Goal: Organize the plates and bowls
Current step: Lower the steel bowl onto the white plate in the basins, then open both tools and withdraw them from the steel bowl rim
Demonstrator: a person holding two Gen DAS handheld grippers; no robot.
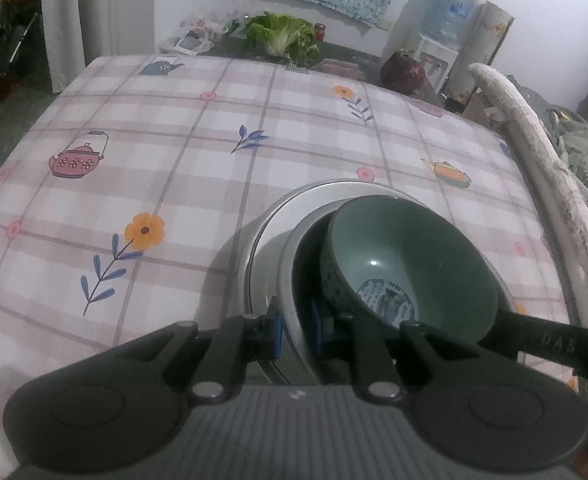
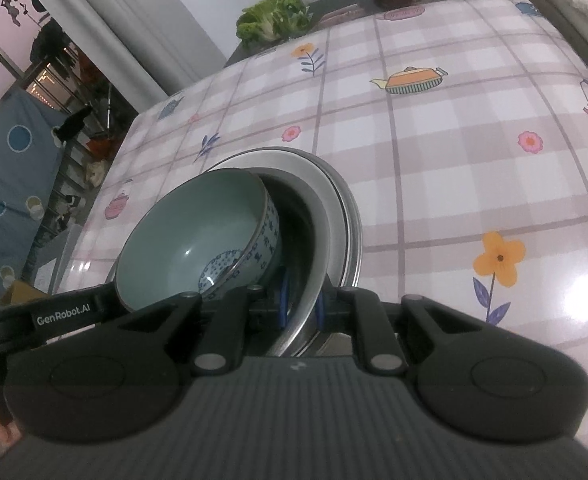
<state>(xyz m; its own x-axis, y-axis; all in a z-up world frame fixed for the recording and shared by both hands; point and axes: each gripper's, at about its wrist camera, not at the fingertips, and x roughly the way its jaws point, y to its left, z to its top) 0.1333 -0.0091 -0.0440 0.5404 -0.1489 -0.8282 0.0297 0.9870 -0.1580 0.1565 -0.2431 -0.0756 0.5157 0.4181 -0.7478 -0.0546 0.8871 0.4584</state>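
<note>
While both tools, left tool (image 1: 296,334) and right tool (image 2: 302,306), pinched the steel bowl's (image 1: 289,280) rim, celadon bowl (image 1: 410,256) tilted inside, stack hung above steel plate (image 1: 314,196); lowering needed evenness.

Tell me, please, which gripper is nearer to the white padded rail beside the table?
Right. The right gripper sits just below the white padded rail; the left gripper clamps the steel bowl by its rim farther off, beyond the green bowl.
</note>
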